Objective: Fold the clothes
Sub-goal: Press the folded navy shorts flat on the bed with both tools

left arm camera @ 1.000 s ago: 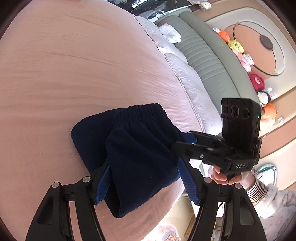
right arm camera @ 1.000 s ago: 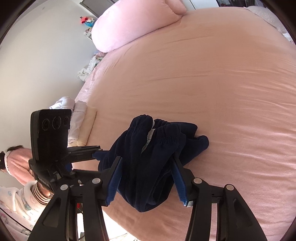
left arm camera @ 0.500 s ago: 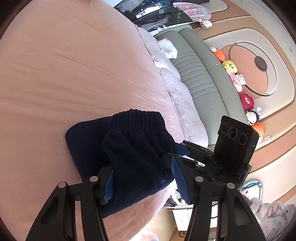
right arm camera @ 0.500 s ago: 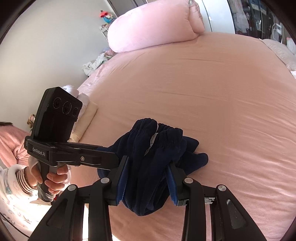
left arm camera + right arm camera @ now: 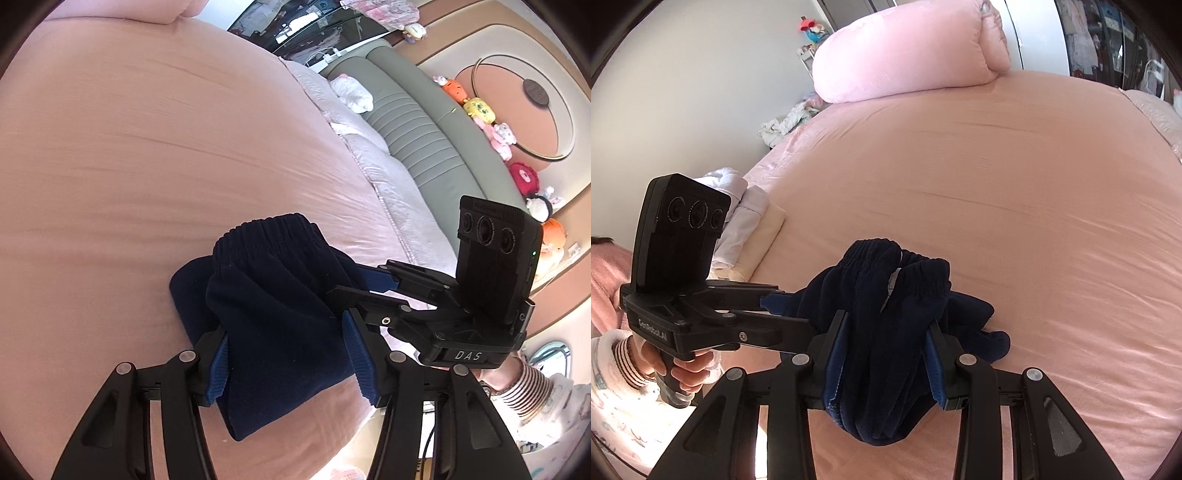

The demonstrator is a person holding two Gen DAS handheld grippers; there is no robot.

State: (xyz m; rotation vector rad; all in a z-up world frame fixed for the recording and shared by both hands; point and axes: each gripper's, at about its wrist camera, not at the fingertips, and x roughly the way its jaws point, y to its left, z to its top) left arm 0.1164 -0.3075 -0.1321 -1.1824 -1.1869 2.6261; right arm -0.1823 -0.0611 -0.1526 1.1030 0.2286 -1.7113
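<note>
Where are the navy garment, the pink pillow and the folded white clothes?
navy garment (image 5: 280, 295): left wrist view, on the cloth below the elastic waistband.
pink pillow (image 5: 908, 55): right wrist view, on its broad front face.
folded white clothes (image 5: 746, 214): right wrist view, on the top fold.

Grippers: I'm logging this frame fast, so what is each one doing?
Left gripper: closed on the navy shorts.
Right gripper: closed on the same navy shorts.

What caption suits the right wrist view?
Right gripper and left gripper both clamp folded navy trousers on a pink bed.
</note>
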